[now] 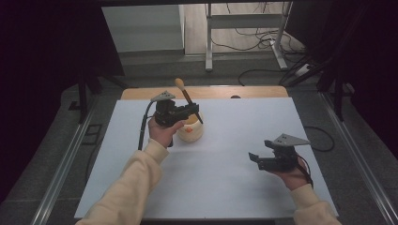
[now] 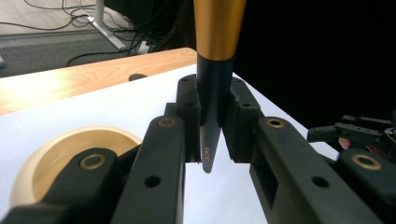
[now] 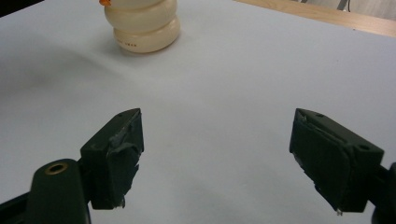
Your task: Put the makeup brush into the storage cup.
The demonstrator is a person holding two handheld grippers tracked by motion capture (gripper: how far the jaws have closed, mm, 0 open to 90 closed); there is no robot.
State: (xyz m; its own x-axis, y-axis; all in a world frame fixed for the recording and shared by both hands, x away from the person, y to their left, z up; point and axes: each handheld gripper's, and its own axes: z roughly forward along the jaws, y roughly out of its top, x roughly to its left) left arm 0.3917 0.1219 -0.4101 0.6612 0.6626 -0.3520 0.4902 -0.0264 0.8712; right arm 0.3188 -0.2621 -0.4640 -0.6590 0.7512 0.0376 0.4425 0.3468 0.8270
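Black jaws of the left gripper point(image 2: 212, 135) clench a brush point(image 2: 213, 79) by its dark handle, tilted just above the cream pot point(image 1: 191, 132) on the white table point(image 1: 225, 187). Right gripper point(image 3: 215, 158) hangs released, well apart from the pot.

- My high view sits above the near edge of the bench point(image 1: 211, 187), facing forward and down, far enough to take in the whole white top and the floor beyond.
- My left gripper view rides close behind its own fingers point(image 2: 163, 154), looking along them over the bench toward the far wooden edge.
- My right gripper view looks low across the white surface, very near it.
- All three share the cream holder point(image 1: 191, 132) point(image 2: 65, 158) point(image 3: 142, 25).
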